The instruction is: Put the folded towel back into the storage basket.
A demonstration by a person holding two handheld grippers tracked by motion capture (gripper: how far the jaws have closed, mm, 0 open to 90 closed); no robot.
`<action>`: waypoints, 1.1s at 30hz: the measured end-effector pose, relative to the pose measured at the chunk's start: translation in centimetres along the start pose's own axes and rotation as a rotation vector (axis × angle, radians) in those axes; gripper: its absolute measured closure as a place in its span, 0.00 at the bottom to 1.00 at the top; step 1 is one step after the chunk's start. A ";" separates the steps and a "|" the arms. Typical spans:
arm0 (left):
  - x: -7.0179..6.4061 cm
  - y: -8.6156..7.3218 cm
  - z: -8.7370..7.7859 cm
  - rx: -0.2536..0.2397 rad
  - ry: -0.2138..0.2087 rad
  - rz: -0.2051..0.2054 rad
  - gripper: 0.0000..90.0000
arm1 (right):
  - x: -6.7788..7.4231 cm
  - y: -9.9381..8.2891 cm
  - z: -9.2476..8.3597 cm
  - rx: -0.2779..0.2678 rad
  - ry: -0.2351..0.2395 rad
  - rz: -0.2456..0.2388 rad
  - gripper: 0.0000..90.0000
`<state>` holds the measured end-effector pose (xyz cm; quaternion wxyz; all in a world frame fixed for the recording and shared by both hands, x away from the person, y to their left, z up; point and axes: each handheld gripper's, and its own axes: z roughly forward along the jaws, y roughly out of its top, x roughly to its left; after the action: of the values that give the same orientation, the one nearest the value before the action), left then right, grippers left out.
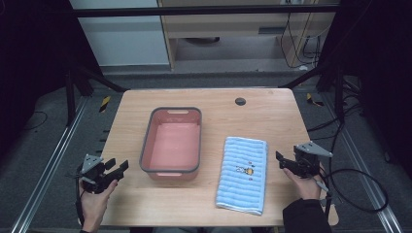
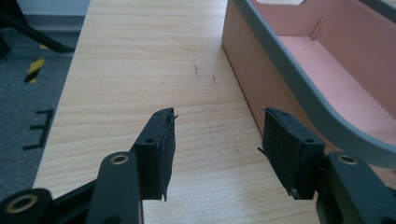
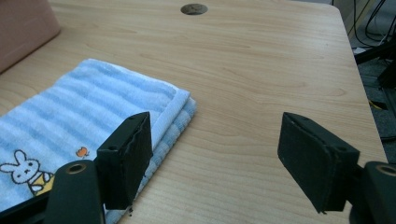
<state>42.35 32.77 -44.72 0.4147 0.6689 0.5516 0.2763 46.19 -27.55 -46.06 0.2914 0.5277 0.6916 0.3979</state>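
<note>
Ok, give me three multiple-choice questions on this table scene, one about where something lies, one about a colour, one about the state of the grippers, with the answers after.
1. Where does the towel lie relative to the tub?
A. inside it
B. on the table to its right
C. under it

2. What colour is the inside of the tub?
A. pink
B. green
C. yellow

3. How do the jaws of the two grippers stand?
A. both shut on the towel
B. left shut on the tub's rim, right open
C. both open, holding nothing

Answers: 1 B, the high view shows the folded blue striped towel flat on the table beside the tub's right wall. 2 A, the floor and walls are pink under a grey rim. 3 C, the left gripper and right gripper each show bare wood between their jaws.
</note>
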 end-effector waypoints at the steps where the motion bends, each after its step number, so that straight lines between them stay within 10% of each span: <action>1: 0.0 0.0 0.0 0.000 0.000 0.000 0.49 | 0.0 0.0 0.0 0.000 0.000 0.000 0.29; 14: -3.0 1.1 -1.3 -0.048 -0.058 0.064 0.44 | 1.7 1.6 -1.1 -0.050 0.037 -0.072 0.33; 33: -6.9 3.2 -2.7 -0.110 -0.129 0.113 0.44 | 1.7 3.5 -2.3 -0.068 0.075 -0.054 0.37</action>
<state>40.08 26.63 -40.02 0.4692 0.6914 0.4692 0.2857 45.62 -26.02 -41.86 0.2938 0.4832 0.7022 0.4326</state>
